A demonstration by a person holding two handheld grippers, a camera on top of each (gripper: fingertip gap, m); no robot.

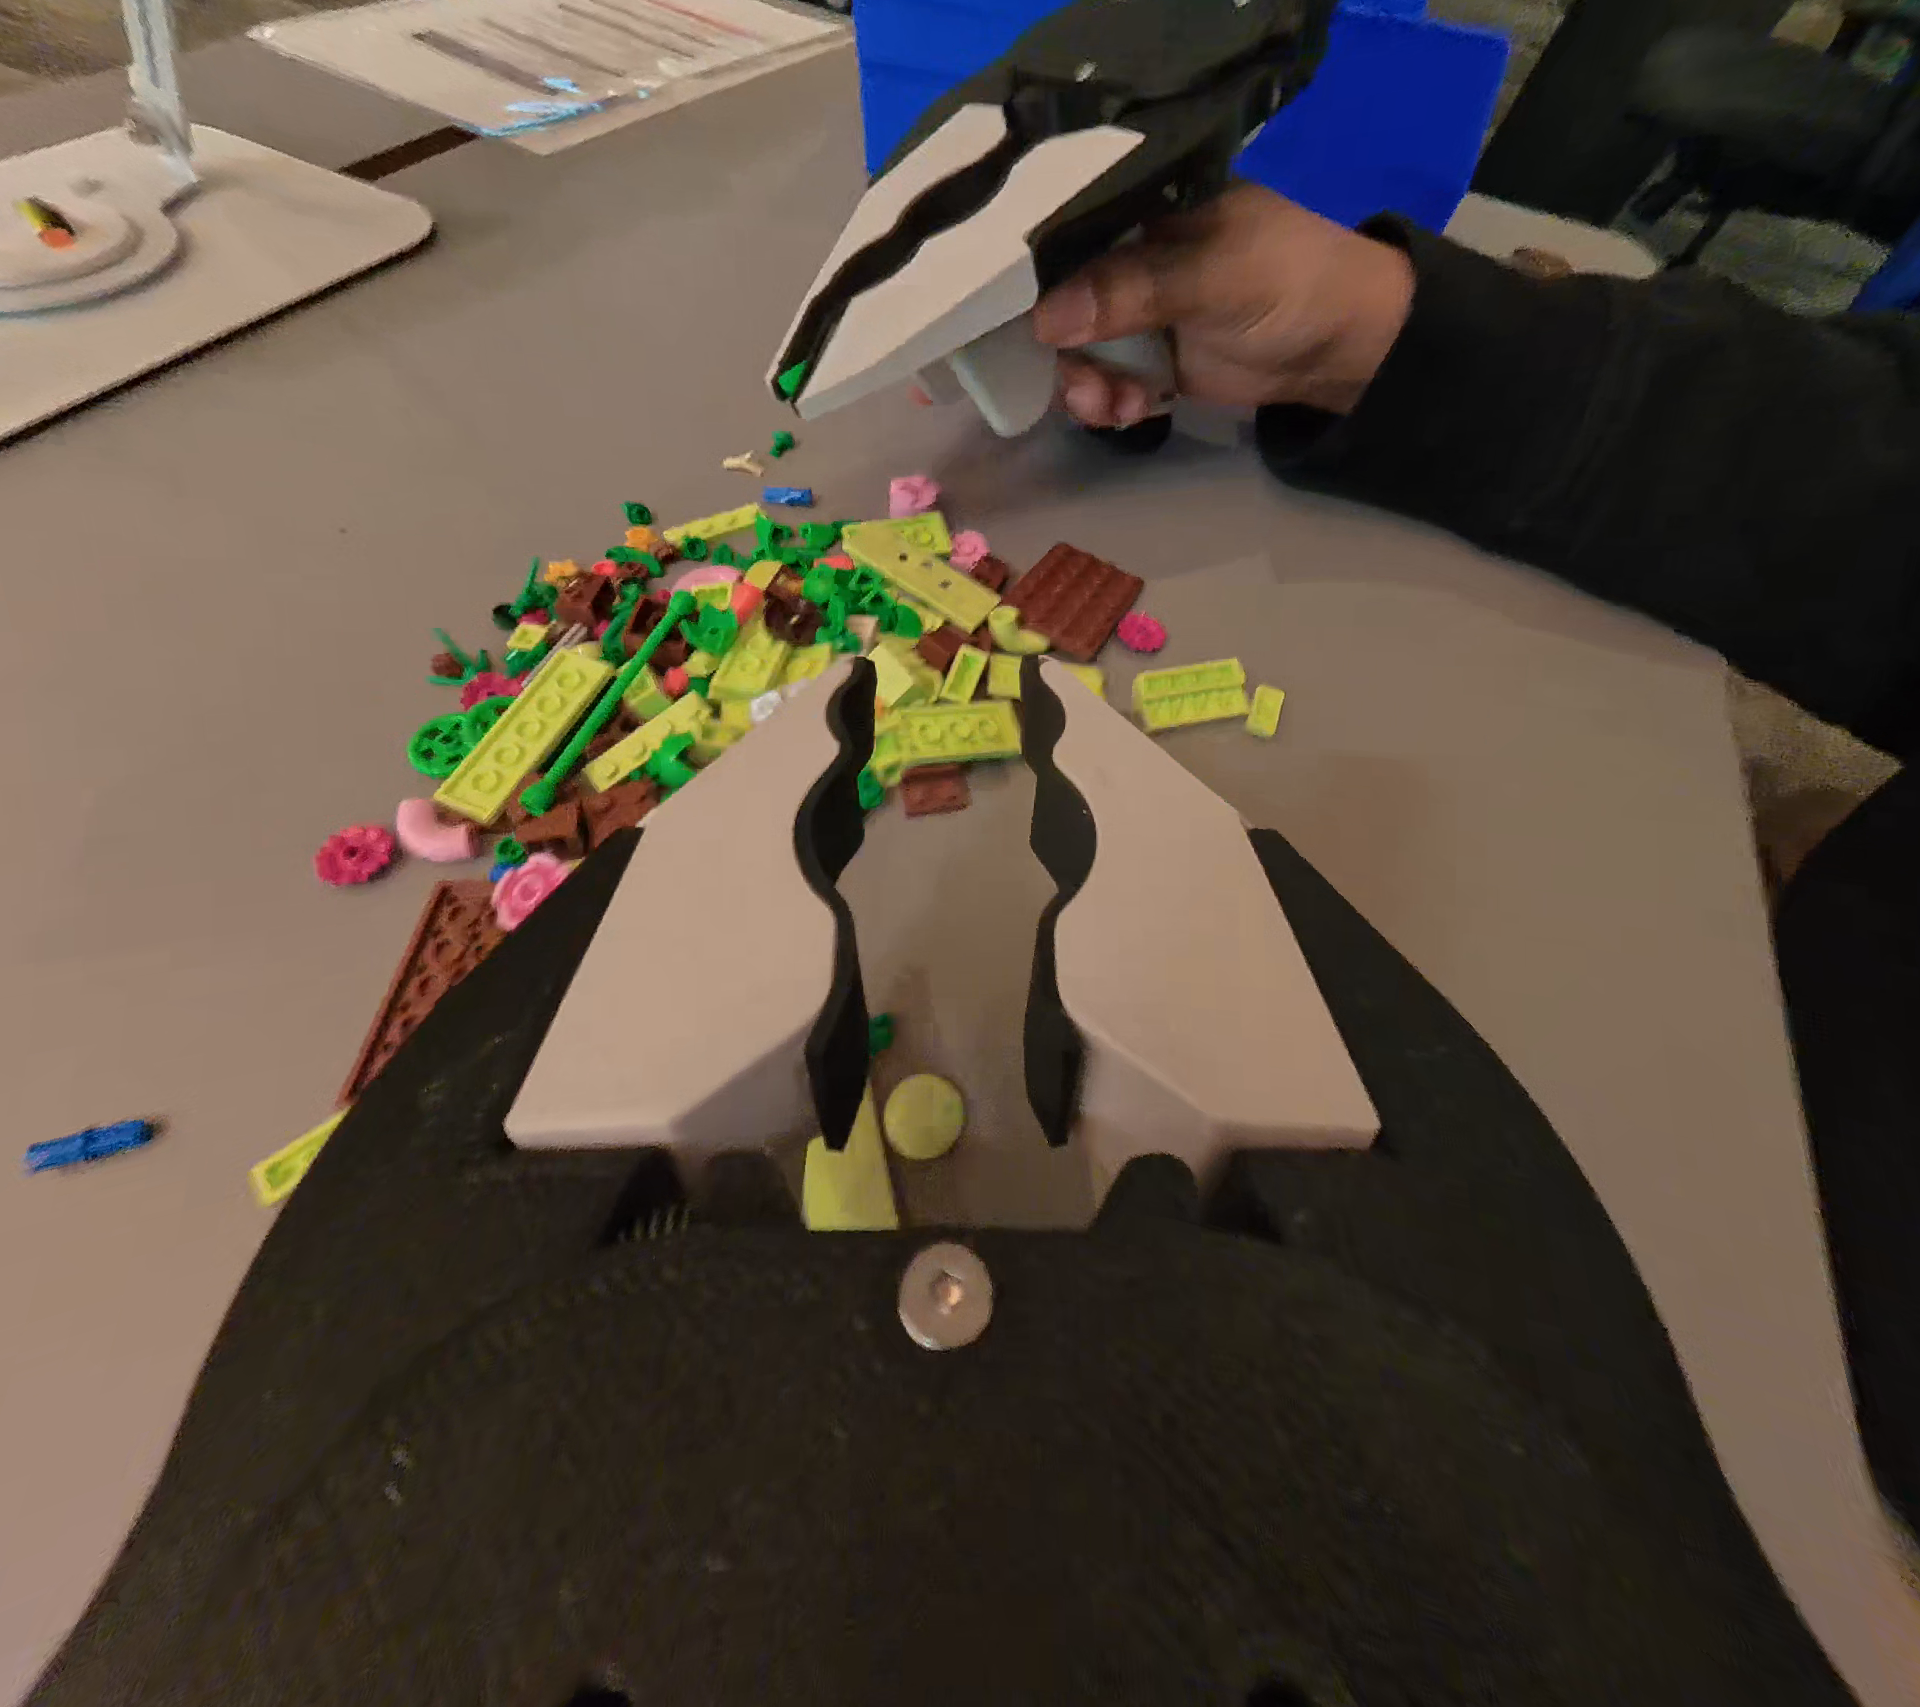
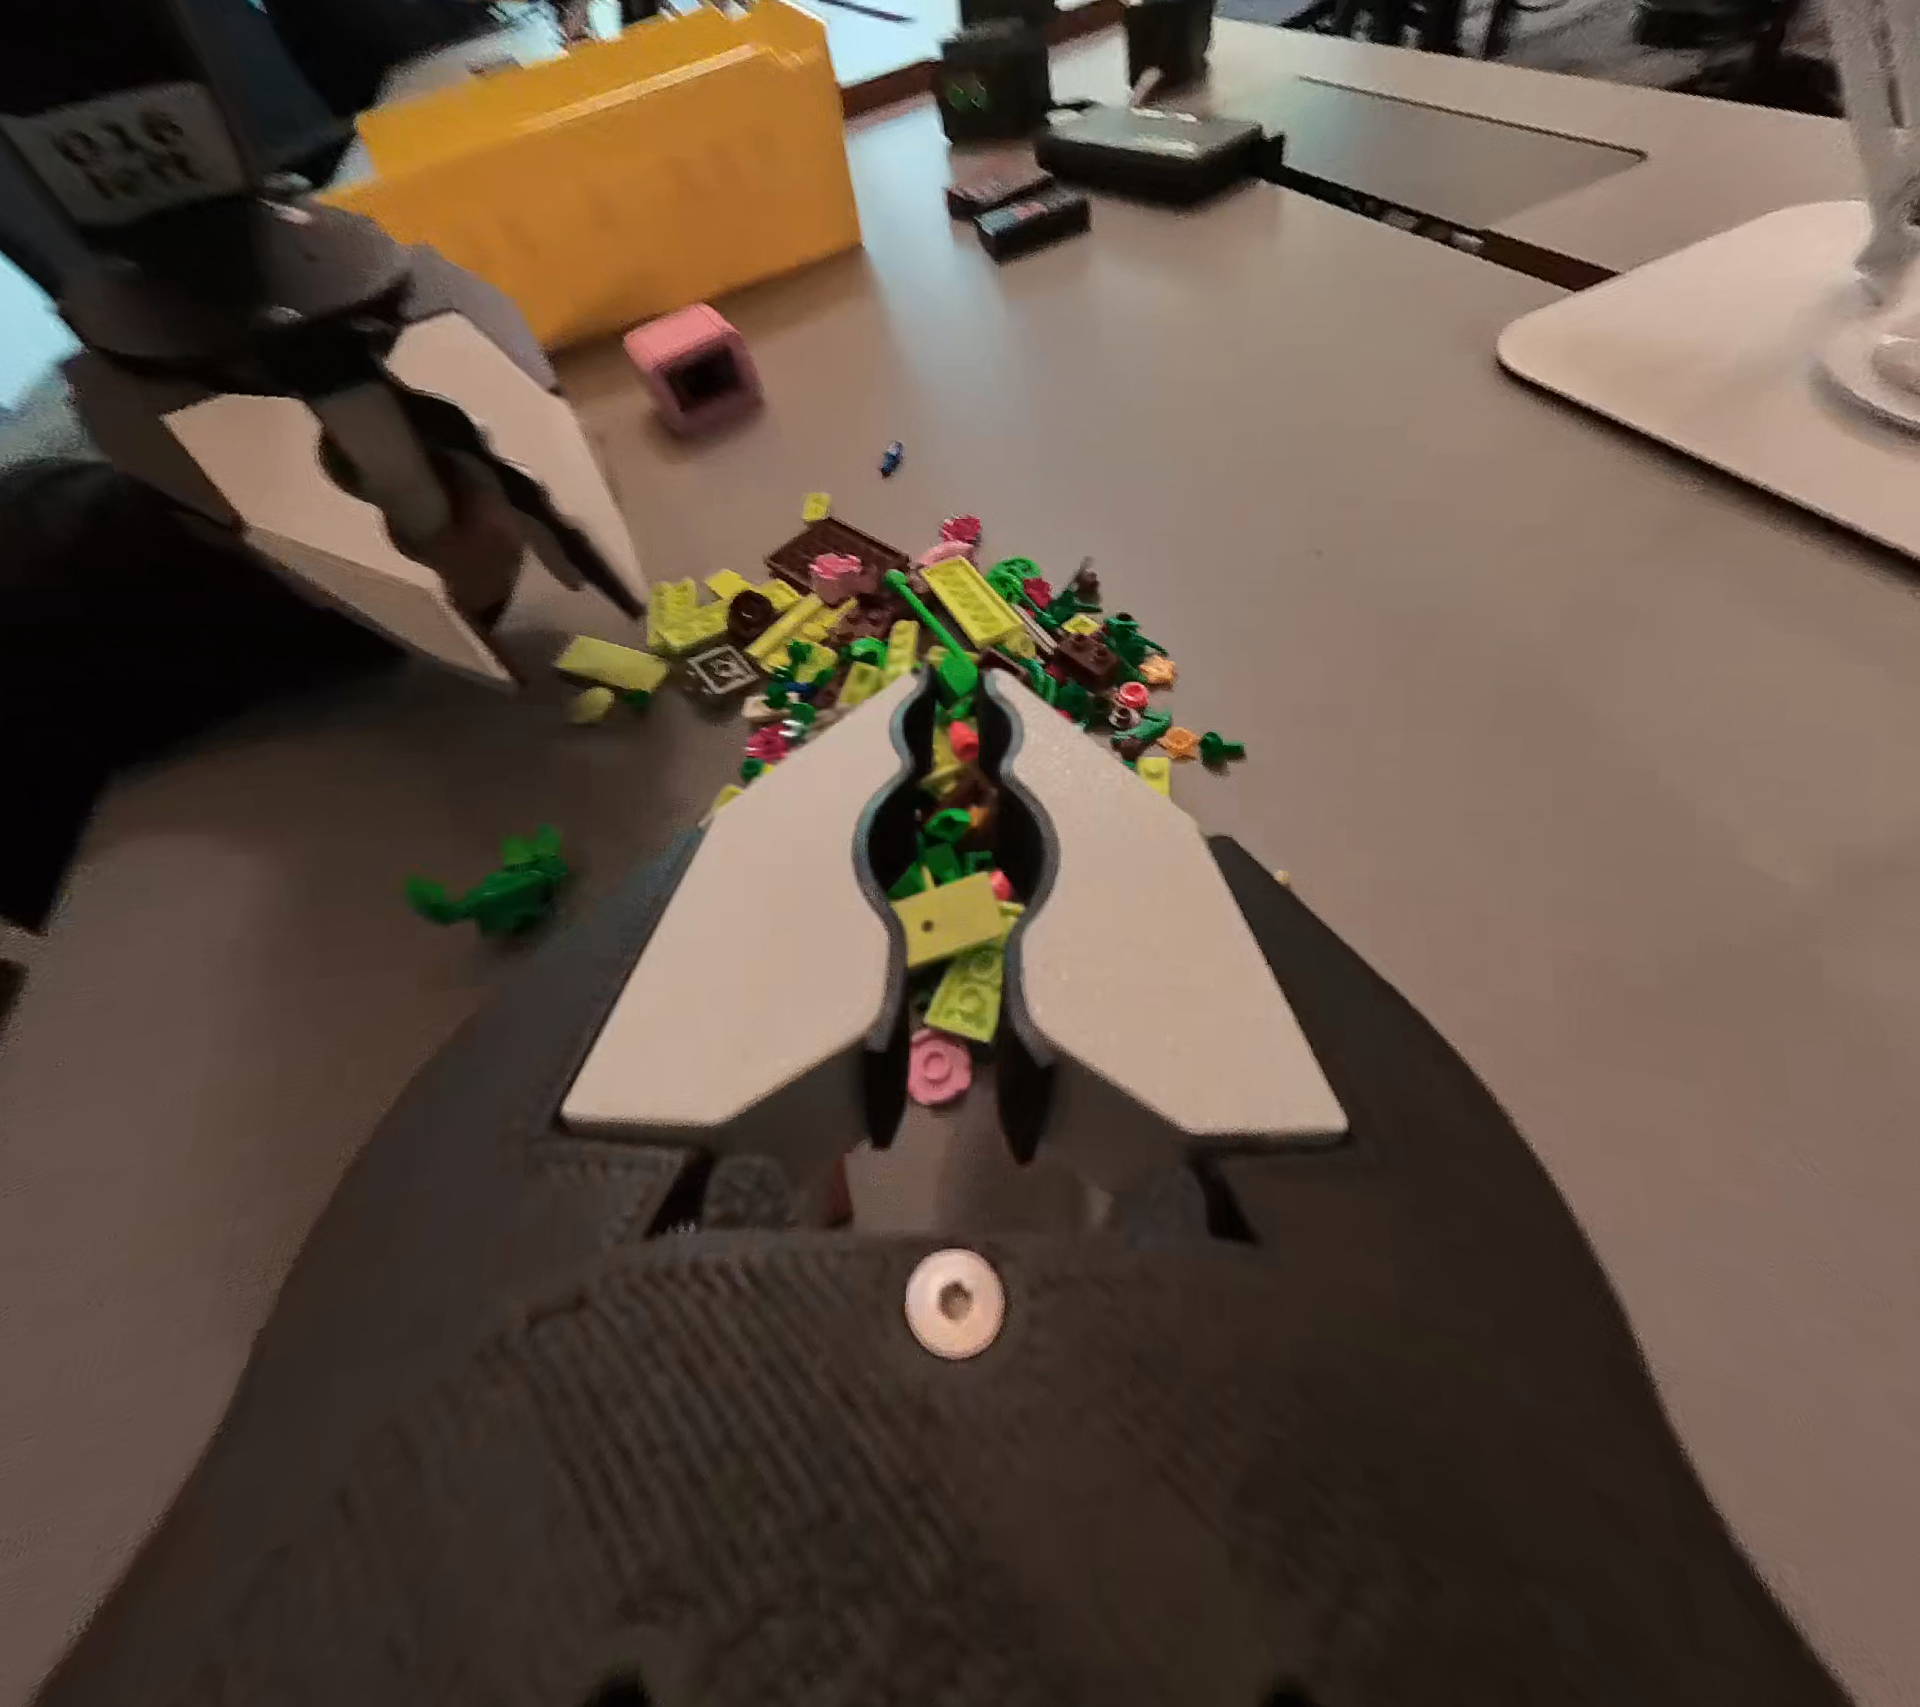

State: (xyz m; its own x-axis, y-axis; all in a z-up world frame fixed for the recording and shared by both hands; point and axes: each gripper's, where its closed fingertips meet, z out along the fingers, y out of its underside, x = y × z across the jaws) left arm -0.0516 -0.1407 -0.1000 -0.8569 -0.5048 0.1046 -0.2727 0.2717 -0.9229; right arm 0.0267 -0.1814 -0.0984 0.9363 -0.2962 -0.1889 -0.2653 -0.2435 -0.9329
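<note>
Left tool [image 1: 940,686]: fingers spread apart, holding nothing, tips hovering at the near side of the brick pile [image 1: 790,670].
Right tool [image 1: 792,388]: pinched almost closed on a small green piece [image 1: 793,379], lifted clear of the worktop [image 1: 312,514] just beyond the pile's far side.
Green piece: only a sliver shows at the very tips (its shape is hard to make out).
Risk: with so thin a grip, the piece could likely twist out and fall among the look-alike green bits.
Second risk: the left tool's spread fingers could nudge loose bricks, scattering the pile.
Edges: the worktop's near right edge runs close under the person's sleeve [image 1: 1621,452]; stray pieces could roll off there.
Open room: bare surface lies left of the pile, before the white stand base [image 1: 239,244]; a blue bin [image 1: 1371,109] stands behind the right tool.
</note>
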